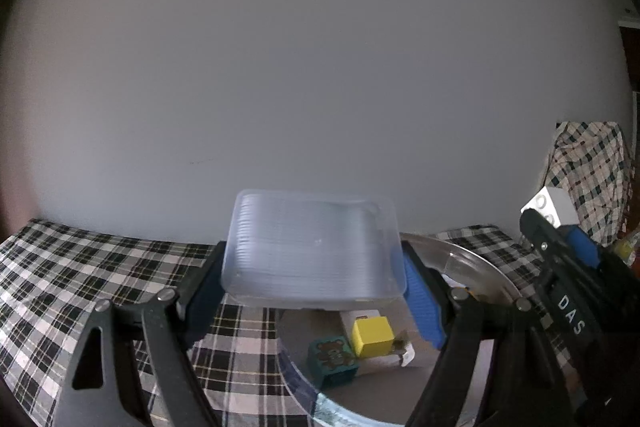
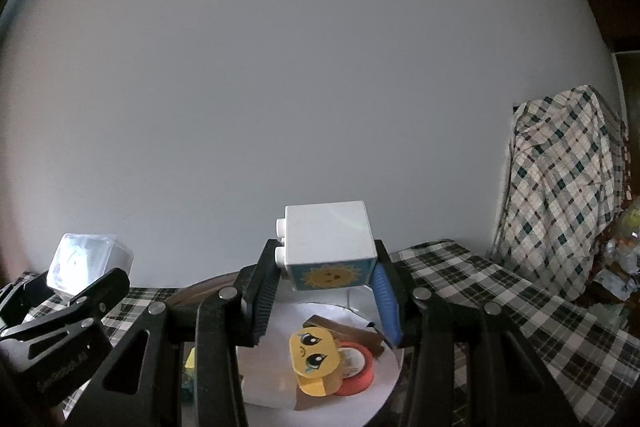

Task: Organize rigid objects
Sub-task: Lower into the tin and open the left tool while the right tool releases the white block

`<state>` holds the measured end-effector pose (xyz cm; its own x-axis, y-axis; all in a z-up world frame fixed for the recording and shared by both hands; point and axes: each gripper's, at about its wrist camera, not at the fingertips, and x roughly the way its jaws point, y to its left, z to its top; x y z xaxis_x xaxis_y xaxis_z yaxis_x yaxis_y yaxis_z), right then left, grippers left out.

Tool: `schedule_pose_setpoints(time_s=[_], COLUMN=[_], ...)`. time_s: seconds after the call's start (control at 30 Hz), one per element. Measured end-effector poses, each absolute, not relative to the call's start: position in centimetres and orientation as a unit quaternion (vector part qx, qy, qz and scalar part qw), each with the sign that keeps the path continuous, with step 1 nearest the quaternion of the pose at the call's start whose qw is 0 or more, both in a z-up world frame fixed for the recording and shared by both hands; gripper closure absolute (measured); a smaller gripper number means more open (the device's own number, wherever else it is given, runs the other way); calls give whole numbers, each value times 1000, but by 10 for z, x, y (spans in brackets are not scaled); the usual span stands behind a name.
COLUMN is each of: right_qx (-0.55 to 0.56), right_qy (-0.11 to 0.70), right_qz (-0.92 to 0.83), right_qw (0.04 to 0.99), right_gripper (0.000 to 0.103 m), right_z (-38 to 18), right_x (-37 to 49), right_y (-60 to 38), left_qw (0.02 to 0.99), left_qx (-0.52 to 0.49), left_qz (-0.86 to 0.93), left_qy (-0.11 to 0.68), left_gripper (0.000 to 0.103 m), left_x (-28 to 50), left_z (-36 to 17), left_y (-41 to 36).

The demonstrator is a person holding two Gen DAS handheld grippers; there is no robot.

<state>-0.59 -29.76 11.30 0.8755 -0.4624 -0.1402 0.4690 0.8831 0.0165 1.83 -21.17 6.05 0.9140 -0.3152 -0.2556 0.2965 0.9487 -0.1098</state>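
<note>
A translucent ribbed plastic container hangs in the air, and my left gripper is shut on its two sides. Under it a yellow cube and a teal block with a bear picture lie in a round metal-rimmed tray. My right gripper is shut on a white studded block with a sun face, held above a white round plate. A yellow face block and a red tape roll rest on that plate. Each gripper also shows at the edge of the other's view.
A black-and-white chequered cloth covers the table. A bare grey wall stands close behind it. At the far right a chequered cloth is draped over something tall. A brown flat piece lies on the plate behind the face block.
</note>
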Motion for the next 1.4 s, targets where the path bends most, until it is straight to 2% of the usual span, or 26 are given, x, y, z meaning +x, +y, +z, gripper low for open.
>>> schedule_pose_setpoints(time_s=[1.03, 1.4], right_qx=[34, 61], right_qy=[75, 134], right_qz=[-249, -218], right_qw=[965, 965], right_gripper=[56, 56], right_z=[112, 113], right_x=[16, 52], right_y=[-347, -370], left_qw=[971, 962], left_qx=[-43, -25], left_qz=[-175, -172], left_qy=[157, 210], left_gripper=[22, 22], left_x=[53, 86], left_z=[66, 63], left_y=[-243, -249])
